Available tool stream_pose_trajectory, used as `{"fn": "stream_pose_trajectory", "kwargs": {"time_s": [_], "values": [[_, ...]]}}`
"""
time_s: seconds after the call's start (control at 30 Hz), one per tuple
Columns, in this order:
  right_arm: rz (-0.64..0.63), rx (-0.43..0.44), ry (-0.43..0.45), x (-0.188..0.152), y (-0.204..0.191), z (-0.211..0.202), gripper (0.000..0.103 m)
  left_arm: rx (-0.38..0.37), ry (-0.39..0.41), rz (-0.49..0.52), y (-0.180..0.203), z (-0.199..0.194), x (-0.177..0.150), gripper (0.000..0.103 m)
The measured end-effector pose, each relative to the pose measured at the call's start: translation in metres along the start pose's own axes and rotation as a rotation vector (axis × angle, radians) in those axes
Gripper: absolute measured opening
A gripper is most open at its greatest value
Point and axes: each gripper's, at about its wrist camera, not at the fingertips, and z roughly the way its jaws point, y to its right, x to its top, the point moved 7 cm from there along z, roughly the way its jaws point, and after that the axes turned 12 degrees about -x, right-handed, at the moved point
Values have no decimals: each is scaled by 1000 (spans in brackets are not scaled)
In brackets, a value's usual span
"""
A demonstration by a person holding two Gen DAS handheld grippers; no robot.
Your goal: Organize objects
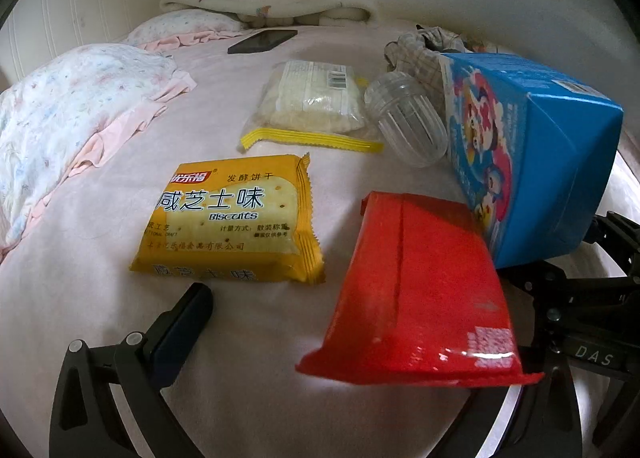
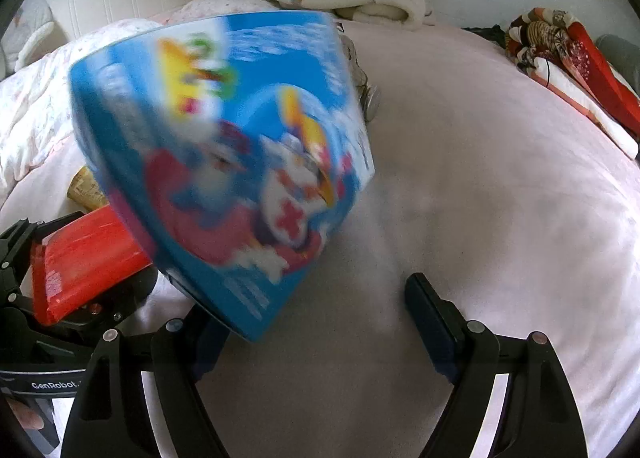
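The blue carton [image 2: 224, 161], printed with cartoon figures, hung tilted and blurred at ten o'clock above the pink bed [image 2: 500, 217]. It looked light, stiff and slick, best pinched across its narrow sides. The right tongs [image 2: 316, 310] stood wide open, the carton against one finger. The left tongs [image 1: 352, 322] apparently gripped a soft, crinkly red packet [image 1: 416, 298].

The yellow biscuit packet [image 1: 228, 221] at about nine o'clock from the red packet [image 1: 416, 298] reads "Biscuits", with Chinese characters 咸芝士味 and 发酵饼干. "DAS" stands on the right gripper's body [image 1: 592, 358]. "GenRobot" stands on the left gripper's body [image 2: 52, 384].
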Motion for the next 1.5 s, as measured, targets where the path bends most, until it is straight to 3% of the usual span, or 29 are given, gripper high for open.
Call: {"fn": "stream_pose_trajectory", "kwargs": {"time_s": [1.5], "values": [[-1,3,0,1,2,2,82,-1,0,0,0,0,0,103]]}}
